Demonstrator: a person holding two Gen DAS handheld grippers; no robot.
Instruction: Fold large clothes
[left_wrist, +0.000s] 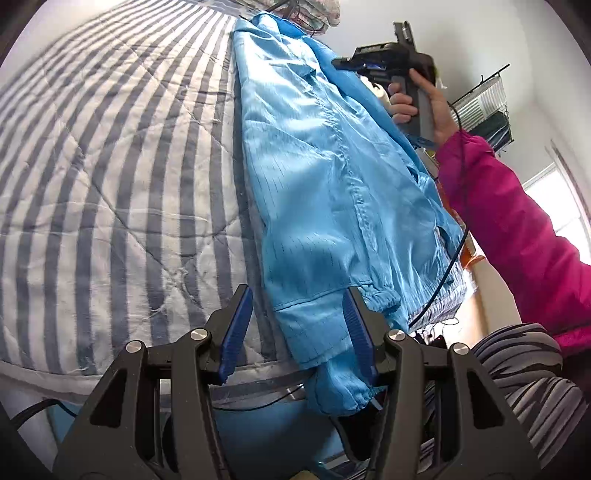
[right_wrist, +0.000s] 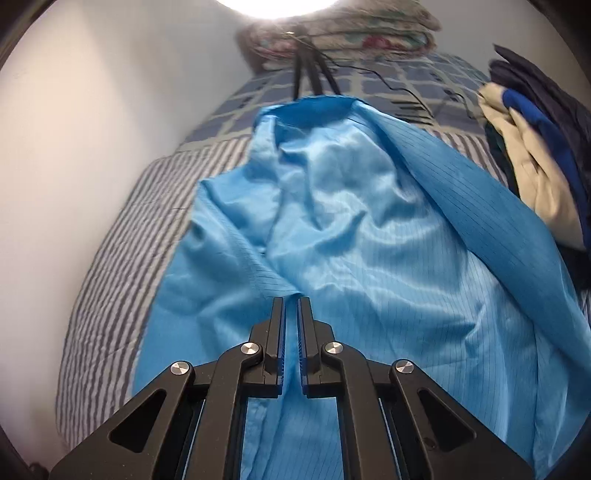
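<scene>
A light blue work jacket (left_wrist: 332, 192) lies lengthwise on the striped quilt (left_wrist: 110, 166), its elastic cuffs hanging over the near bed edge. My left gripper (left_wrist: 297, 317) is open at the jacket's hem; the hem corner lies between the fingers, and the left pad is clear of the cloth. A hand holds my right gripper (left_wrist: 338, 62) at the jacket's far right edge, lifting it. In the right wrist view my right gripper (right_wrist: 291, 314) is shut on a fold of the jacket (right_wrist: 369, 229), which spreads over the quilt (right_wrist: 122, 240).
A pile of dark, white and blue clothes (right_wrist: 535, 147) sits at the right of the bed. A black tripod (right_wrist: 306, 62) and a folded floral blanket (right_wrist: 343, 33) stand at the head. A pink sleeve (left_wrist: 517, 229) and striped knee (left_wrist: 524, 369) are beside the bed.
</scene>
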